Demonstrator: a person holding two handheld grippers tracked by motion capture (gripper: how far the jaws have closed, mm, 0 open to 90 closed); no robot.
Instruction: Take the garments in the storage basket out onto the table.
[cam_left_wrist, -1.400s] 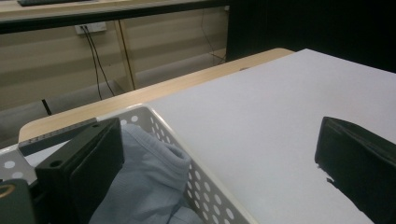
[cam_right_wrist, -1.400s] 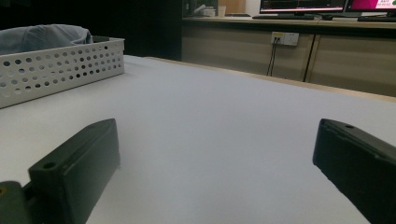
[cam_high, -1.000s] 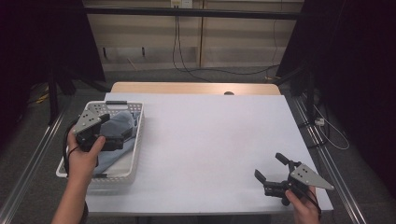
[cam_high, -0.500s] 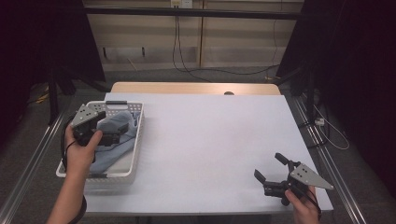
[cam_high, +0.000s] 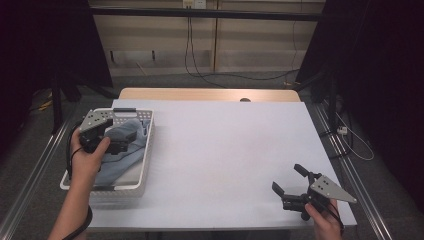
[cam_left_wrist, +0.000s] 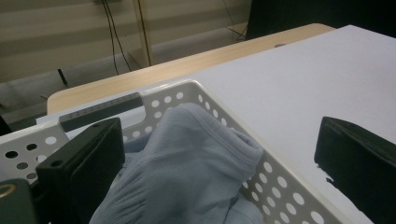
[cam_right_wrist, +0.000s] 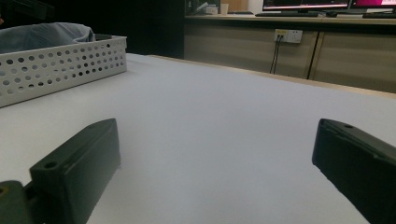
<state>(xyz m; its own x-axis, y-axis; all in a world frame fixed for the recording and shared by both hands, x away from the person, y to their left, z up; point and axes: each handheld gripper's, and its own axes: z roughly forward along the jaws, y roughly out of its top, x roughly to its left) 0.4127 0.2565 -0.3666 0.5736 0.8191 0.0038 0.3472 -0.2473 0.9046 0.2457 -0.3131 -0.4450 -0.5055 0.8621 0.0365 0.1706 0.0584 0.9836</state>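
Left gripper (cam_high: 120, 146): at the left of the high view, held in the person's left hand (cam_high: 86, 159) over the white basket (cam_high: 145, 165). Its jaws stand wide apart with nothing clamped between them.
Light blue cloth (cam_left_wrist: 187, 172): lies bunched in the basket; in the left gripper view a ribbed fold rises in the lower middle of the frame, between the two jaws.
Jaw placement: in the left gripper view the left jaw sits inside the basket beside the cloth; the right jaw is at the right edge of the frame, outside the perforated wall, over the tabletop. Whether a jaw touches the cloth, I cannot tell.
In the way: the basket's perforated rim runs diagonally between the two jaws.
Right gripper (cam_high: 290, 185): lower right of the high view, low over the white tabletop (cam_high: 230, 145), held by the right hand (cam_high: 325, 222). Jaws spread wide, nothing between them.
Right gripper view: bare tabletop ahead, the basket with the cloth at the upper left, well apart.
Surroundings: a wooden strip (cam_high: 210, 94) along the table's far edge; cables (cam_high: 200, 50) hang against the back wall, upper middle.
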